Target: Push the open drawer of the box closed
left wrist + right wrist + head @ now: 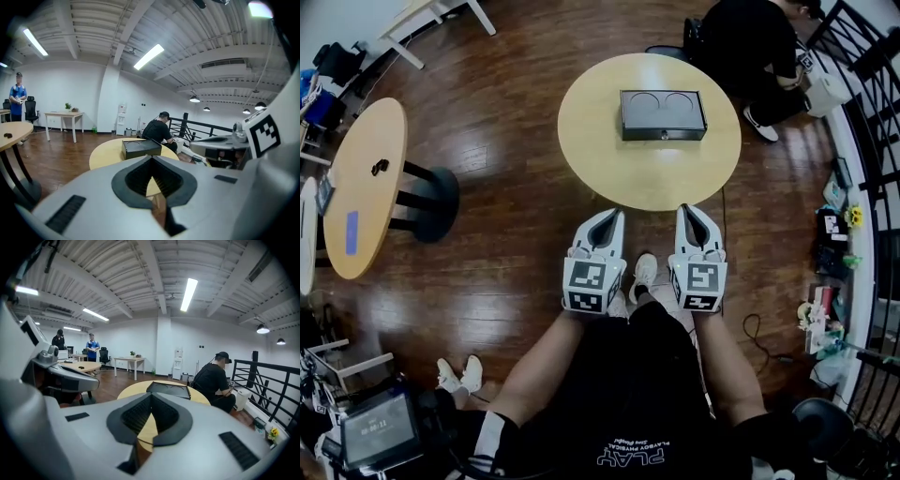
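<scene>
**A:** Where's the box?

**B:** The box [664,114] sits about mid-way across the round worktop [591,141], black, with two round hollows in its top. Its near face carries a small knob [664,137].

**A:** And the drawer?

**B:** The drawer is behind that near face. From above it looks flush with the box. I can't tell for sure whether any of it stands out.

**A:** How are the grippers placed?

**B:** They are side by side, both pointing at the far side. The left gripper [614,215] and the right gripper [686,209] have their tips close to the worktop's near rim, well apart from the box. Neither touches it.

**A:** Fingers?

**B:** In the left gripper view, the left fingers [138,180] are together and their tips meet, with nothing between them. In the right gripper view, the right fingers [136,416] are the same, pressed shut and empty. In both views the box shows just above the tips, on the yellow top.

**A:** Anything else around?

**B:** A person in black [750,47] crouches beyond the worktop at the far right, beside a black railing [862,56]. A second round table [356,187] stands at the left on the wooden floor [506,112], with a small dark thing [380,167] and a blue patch [352,232] on it. The wearer's shoe [644,272] shows between the two grippers.
</scene>
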Available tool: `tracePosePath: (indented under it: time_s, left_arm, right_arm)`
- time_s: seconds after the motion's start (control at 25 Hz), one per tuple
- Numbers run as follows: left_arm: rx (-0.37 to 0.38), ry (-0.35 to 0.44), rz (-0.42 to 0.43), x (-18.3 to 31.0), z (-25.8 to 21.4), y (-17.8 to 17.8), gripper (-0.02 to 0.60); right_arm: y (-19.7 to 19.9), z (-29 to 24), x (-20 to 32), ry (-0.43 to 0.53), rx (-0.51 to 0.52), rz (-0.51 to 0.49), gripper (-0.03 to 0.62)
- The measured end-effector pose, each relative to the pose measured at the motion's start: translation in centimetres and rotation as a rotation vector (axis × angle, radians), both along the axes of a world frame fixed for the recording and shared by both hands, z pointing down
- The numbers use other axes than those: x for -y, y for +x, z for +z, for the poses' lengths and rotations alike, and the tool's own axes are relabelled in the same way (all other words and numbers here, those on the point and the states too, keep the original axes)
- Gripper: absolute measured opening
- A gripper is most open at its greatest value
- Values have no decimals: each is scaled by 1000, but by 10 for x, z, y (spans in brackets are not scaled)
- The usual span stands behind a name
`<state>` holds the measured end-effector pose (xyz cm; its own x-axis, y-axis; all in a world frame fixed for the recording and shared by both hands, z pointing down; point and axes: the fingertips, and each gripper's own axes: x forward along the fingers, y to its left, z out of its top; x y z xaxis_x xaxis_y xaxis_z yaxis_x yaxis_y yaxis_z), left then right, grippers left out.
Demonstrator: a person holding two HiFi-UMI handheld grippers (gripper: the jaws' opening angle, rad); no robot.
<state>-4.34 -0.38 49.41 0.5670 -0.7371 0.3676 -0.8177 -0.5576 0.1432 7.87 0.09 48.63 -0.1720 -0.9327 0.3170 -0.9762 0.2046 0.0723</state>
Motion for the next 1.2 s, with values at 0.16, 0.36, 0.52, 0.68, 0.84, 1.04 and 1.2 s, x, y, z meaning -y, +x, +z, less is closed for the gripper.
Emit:
tracePosePath:
  time_s: [0.16,0.36,0.52,0.68,0.84,1.04,1.2]
  left_arm:
    - [8,25,4,-18,-5,-13,-3]
    - [-60,12,-21,-34,-18,-12,-3]
    - [-58,46,-14,-45,-32,2,-3]
    - [-41,81,-41,-48,-46,3,-3]
    - [-41,95,-68,-62,-53,16,-3]
    - [-32,99,-63,-78,-57,38,-3]
    - [-24,103,-66,-76,-58,36,-3]
  right_arm:
    - [-14,-4,-25,-7,17,6,5]
    - [-28,-29,-48,51,-36,-40,6]
    - [-25,-40,-59,75,-35,-61,6]
    - [-26,-46,-63,95,-57,-90,5]
    - [-6,-52,-74,101,-40,-79,5]
    - [19,-54,-86,96,-39,-62,5]
    - [19,-56,-84,104,-20,-68,5]
